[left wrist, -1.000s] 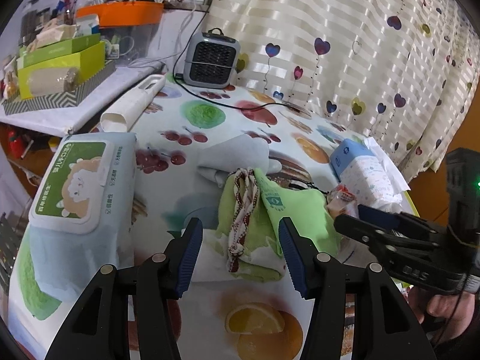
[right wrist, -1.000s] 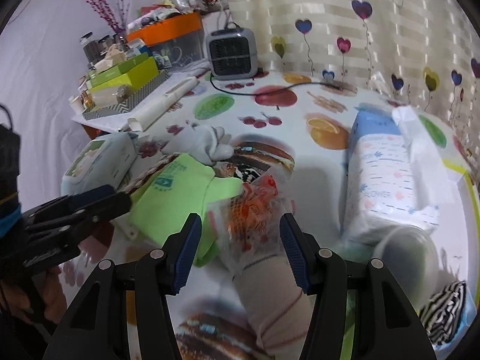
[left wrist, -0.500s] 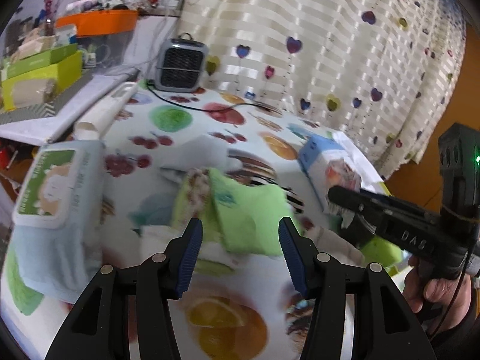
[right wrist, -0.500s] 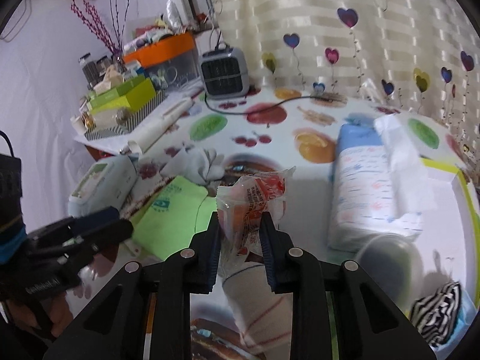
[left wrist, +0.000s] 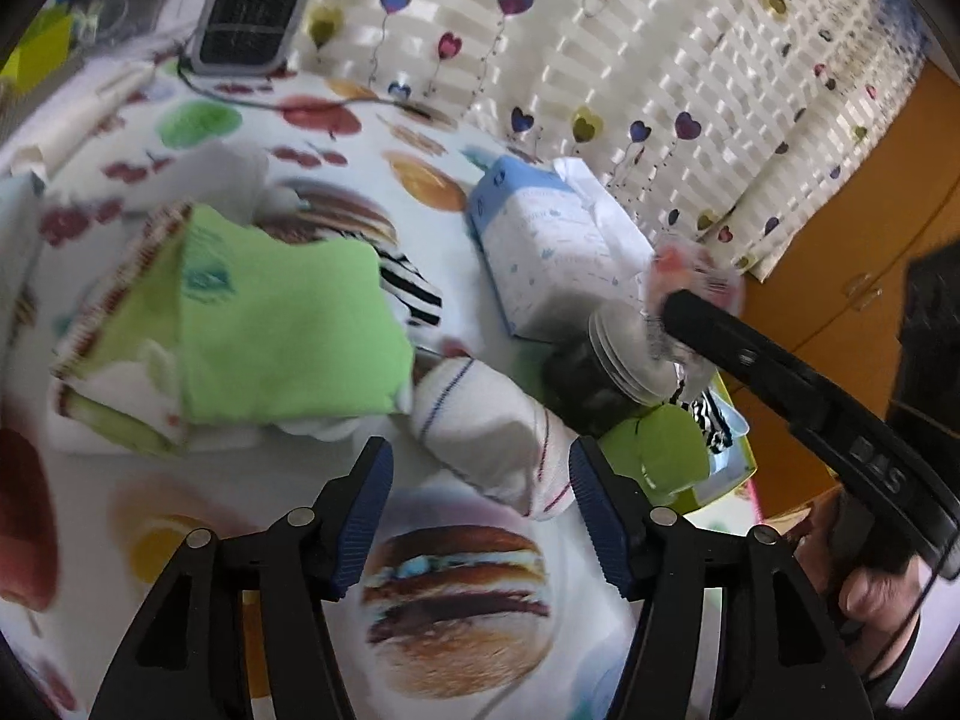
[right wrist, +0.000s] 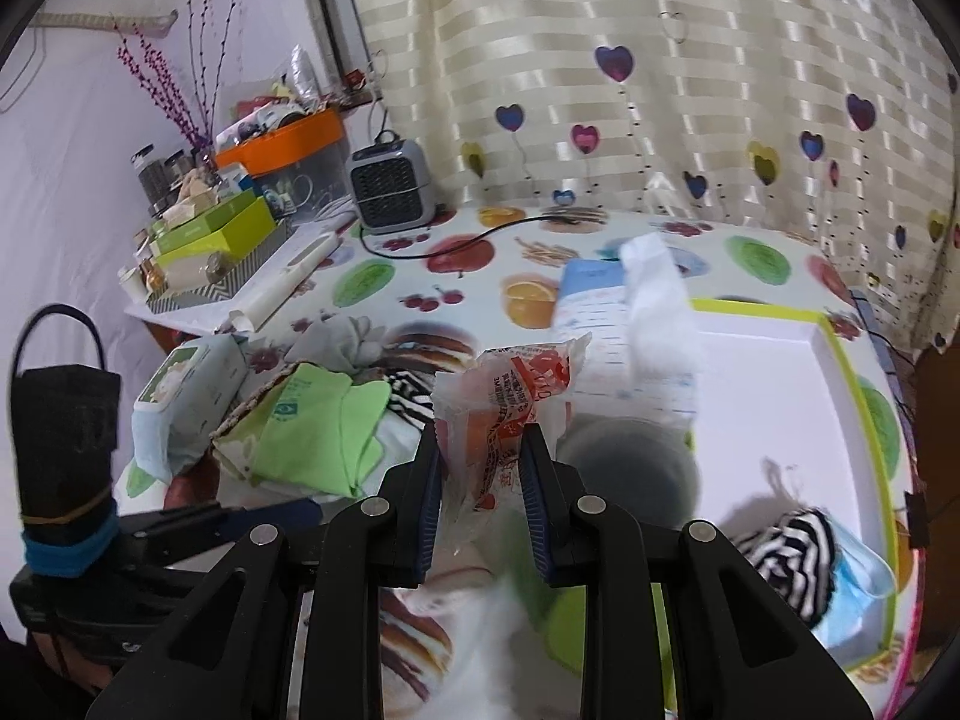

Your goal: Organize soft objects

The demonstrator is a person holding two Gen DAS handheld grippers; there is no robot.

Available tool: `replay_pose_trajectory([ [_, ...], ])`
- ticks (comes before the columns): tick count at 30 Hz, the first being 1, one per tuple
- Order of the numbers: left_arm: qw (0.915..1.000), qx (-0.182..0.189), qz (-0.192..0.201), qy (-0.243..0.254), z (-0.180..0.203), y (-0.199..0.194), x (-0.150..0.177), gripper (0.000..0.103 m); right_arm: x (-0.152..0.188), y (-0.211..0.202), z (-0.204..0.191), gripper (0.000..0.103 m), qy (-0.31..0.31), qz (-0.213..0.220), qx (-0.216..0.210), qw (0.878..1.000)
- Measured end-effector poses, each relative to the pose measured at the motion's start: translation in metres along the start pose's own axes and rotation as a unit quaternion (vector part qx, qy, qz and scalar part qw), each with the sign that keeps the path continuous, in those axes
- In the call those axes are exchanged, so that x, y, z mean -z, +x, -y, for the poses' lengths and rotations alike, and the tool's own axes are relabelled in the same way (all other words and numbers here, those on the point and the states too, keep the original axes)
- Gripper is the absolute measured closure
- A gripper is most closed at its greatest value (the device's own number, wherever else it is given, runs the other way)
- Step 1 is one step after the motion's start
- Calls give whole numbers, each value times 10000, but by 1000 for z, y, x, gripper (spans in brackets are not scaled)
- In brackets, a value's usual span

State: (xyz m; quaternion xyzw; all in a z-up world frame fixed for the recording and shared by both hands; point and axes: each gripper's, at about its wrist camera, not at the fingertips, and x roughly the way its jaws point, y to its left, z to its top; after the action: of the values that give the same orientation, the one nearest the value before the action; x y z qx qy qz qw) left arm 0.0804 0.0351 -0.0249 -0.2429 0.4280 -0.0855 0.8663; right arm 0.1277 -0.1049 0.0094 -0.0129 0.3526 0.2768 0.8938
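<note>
My right tool (right wrist: pixel 480 474) squeezes a crinkly red snack bag (right wrist: pixel 510 396) in the middle of its view, lifted over the bench (right wrist: pixel 600 252). My left tool (left wrist: pixel 480 498) is wide open and holds nothing, just above a rolled white sock (left wrist: pixel 486 426). A striped cloth (right wrist: pixel 786 558) and blue mask (right wrist: pixel 858 588) already lie in the white tray (right wrist: pixel 768 348) at the right. The green cloth (left wrist: pixel 288 324) and sock are left to sort, I think
</note>
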Motion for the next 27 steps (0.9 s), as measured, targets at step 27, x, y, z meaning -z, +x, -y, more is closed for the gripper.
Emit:
replay_pose_trajectory([
  [27, 9969, 29, -288, -732, 15, 58, -15, 50, 14, -32, 36, 77, 262, 215, 172, 9993],
])
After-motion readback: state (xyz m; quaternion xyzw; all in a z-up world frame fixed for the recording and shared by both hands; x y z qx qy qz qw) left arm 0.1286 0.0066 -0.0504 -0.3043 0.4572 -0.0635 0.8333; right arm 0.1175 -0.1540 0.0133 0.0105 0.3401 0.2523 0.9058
